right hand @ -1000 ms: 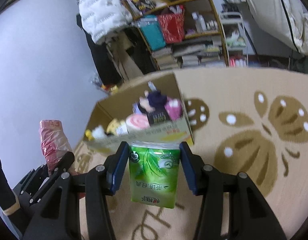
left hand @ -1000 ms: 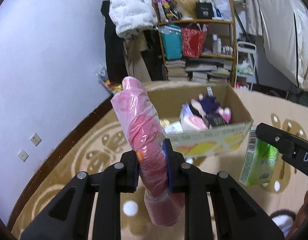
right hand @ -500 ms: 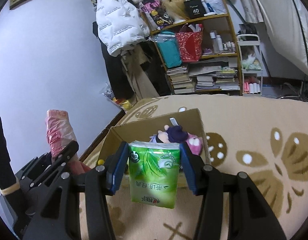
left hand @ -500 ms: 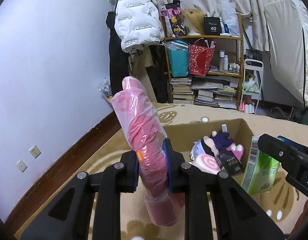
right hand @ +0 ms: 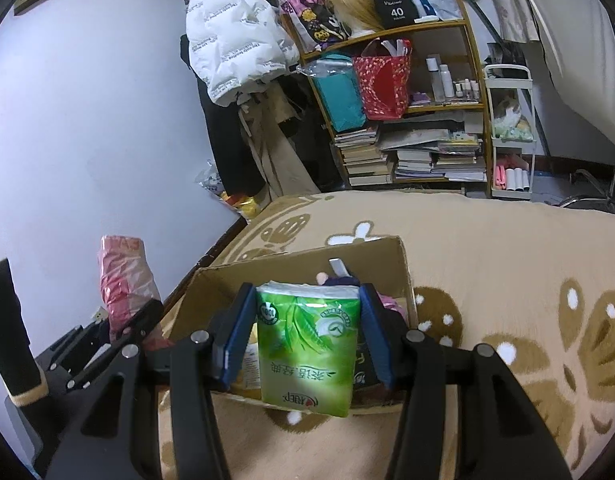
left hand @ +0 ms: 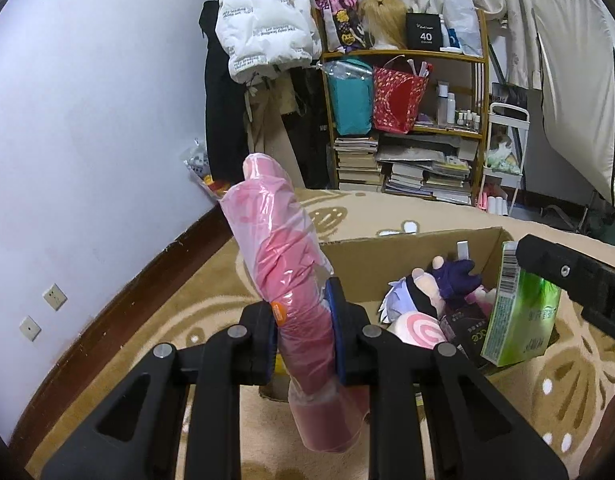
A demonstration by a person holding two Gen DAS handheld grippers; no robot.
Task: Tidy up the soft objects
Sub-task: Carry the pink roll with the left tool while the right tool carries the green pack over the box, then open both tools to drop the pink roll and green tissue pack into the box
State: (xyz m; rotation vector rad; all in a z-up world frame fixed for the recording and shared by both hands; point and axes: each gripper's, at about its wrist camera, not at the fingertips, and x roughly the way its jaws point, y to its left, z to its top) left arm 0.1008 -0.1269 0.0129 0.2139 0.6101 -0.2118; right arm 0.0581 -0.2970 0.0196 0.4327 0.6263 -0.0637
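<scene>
Beige carpet [right hand: 487, 248] with brown flower shapes covers the floor, and an open cardboard box [right hand: 303, 272] sits on it.

Left tool [left hand: 304, 325] is clamped on a pink roll [left hand: 283, 264] wrapped in clear plastic. The roll stands nearly upright between the blue pads, its top well above them and its lower end hanging below. It is held at the box's left side, by the near wall.

Right tool [right hand: 307, 336] has its blue pads pressed on both sides of a green tissue pack [right hand: 305, 344]. The pack hangs upright over the box's near edge. In the left view the same pack [left hand: 519, 312] shows at the right, over the box contents.

Inside the box [left hand: 407, 256] lie a plush doll [left hand: 415, 300] with a pale face and dark band, a purple plush [left hand: 455, 276] behind it, a pink swirl cushion [left hand: 423, 332] and a dark packet [left hand: 467, 332].

Beyond the carpet stands a wooden shelf [right hand: 423, 28] holding a teal bag [right hand: 339, 96], a red bag [right hand: 383, 84], small bottles and stacked books [right hand: 411, 156]. A white puffer jacket [right hand: 231, 48] hangs left of it, against a pale wall [left hand: 87, 120].
</scene>
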